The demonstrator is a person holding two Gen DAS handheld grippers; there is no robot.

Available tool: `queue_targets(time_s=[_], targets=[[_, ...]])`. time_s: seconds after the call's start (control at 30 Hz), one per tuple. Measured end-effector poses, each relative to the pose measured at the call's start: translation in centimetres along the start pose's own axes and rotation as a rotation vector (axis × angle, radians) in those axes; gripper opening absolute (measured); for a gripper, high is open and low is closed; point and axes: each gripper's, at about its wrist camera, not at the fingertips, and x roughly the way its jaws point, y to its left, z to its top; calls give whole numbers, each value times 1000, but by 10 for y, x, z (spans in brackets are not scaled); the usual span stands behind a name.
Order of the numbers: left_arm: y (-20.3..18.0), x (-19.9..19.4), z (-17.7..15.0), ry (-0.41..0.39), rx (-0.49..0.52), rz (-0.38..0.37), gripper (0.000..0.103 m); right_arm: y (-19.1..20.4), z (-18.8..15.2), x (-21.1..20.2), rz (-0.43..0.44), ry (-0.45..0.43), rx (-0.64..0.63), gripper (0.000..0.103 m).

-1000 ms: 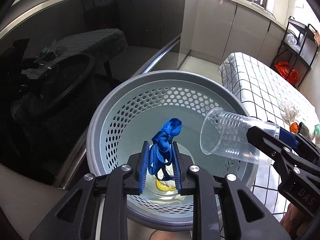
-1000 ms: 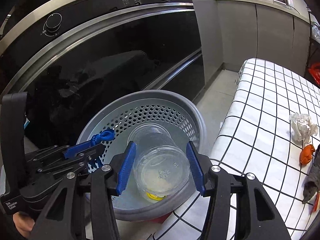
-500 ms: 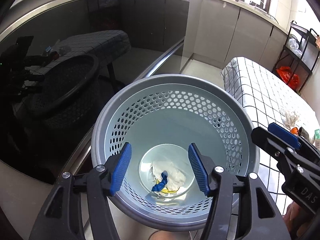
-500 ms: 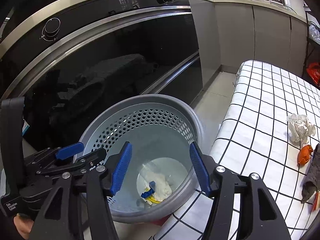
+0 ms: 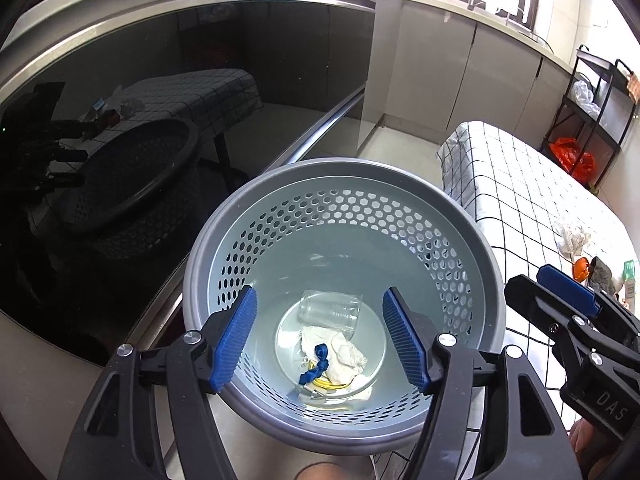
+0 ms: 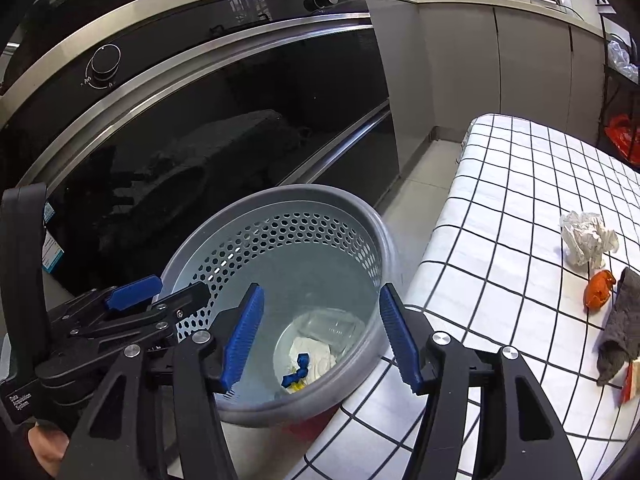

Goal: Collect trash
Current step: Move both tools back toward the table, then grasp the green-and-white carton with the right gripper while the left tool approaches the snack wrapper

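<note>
I observe both grippers above the grey perforated basket. My left gripper hangs with jaws spread apart, nothing between them; my right gripper likewise stands wide and unloaded. On the basket floor lie a clear plastic cup on its side, crumpled white paper touching it, and a blue strap over yellow scrap. Outstanding on the checked tablecloth, toward its right edge: a crumpled paper wad, an orange piece and a grey cloth. A black glass oven front stands close behind the basket.
</note>
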Motion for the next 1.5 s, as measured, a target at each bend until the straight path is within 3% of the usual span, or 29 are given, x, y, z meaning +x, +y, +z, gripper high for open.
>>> queue_targets(time_s=[0.27, 0.53, 0.83, 1.17, 1.5], targets=[[-13, -8, -3, -11, 25, -17, 67, -13, -13, -18, -20, 4, 38, 60], [-39, -22, -10, -33, 70, -53, 72, -40, -34, -52, -95, 0, 49, 66], [-79, -37, -25, -43, 131, -97, 74, -105, -65, -112, -185, -23, 142, 69], [-145, -55, -38, -58, 272, -146, 79, -182, -81, -190, -337, -103, 168, 74], [-218, -55, -42, -39, 321, -221, 80, -265, -90, -218, -410, -141, 268, 77]])
